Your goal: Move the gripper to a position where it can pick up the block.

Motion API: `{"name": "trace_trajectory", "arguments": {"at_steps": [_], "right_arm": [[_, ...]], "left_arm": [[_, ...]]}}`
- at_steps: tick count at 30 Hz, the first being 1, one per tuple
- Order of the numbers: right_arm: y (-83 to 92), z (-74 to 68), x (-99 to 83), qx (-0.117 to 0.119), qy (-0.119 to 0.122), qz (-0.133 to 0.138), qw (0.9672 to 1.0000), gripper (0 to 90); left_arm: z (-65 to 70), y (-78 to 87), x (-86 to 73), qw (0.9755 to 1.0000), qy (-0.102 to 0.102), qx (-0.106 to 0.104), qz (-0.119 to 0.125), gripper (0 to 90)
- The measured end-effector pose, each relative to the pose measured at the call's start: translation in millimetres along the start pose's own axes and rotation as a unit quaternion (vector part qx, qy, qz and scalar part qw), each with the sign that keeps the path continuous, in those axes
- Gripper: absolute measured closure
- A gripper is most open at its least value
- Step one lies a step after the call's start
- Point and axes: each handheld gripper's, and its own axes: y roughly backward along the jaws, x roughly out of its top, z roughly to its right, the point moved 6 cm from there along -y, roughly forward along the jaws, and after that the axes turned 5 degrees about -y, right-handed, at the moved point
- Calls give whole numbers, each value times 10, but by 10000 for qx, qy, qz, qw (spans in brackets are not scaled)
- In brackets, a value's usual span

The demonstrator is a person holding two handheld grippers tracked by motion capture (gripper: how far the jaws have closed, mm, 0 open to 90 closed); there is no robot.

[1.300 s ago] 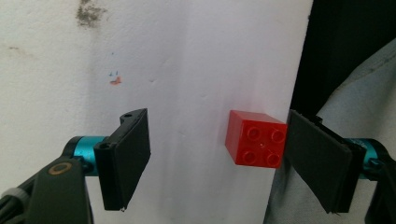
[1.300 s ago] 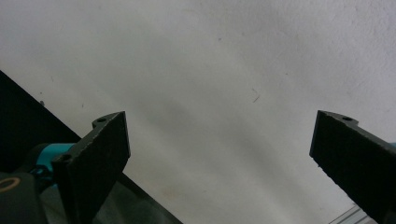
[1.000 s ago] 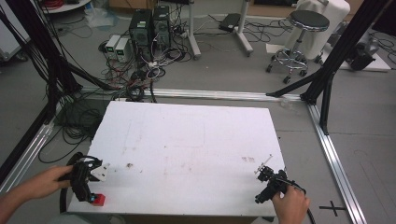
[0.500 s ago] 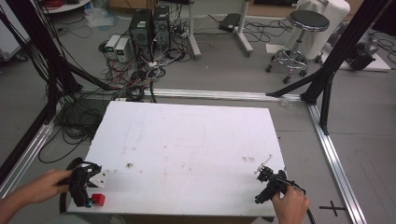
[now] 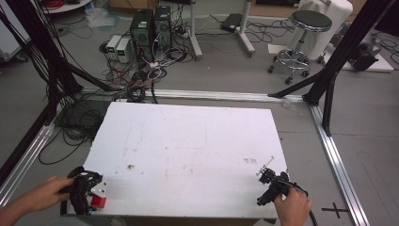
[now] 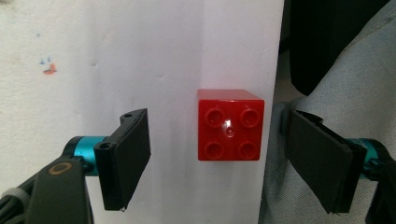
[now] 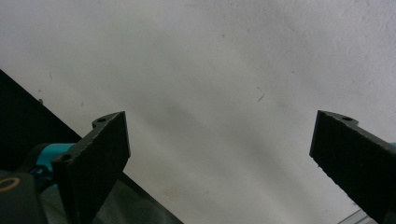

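Red block at the lower left corner of the white table

The red block [image 6: 229,125] is square, four studs up, no long side. The left gripper [image 6: 217,158] is spread wide around it, not touching. The right gripper [image 7: 219,158] gapes over bare table [image 5: 188,141] at lower right

A brick [image 6: 229,125] sits on the counter [image 5: 188,150] at its near left corner, close to the edge, between the left tool's [image 6: 217,161] spread jaws. The right tool [image 5: 269,184] is at the near right corner, well apart. Computers [image 5: 149,26] and a stool [image 5: 301,40] stand on the floor behind.
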Motion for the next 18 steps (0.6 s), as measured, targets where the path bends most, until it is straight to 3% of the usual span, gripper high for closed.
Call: {"name": "trace_trajectory", "arguments": {"at_steps": [18], "right_arm": [[1,5,-5,15,16,4,10000,42]], "left_arm": [[35,-125,11,9998,-124,-38,-130,231]]}}
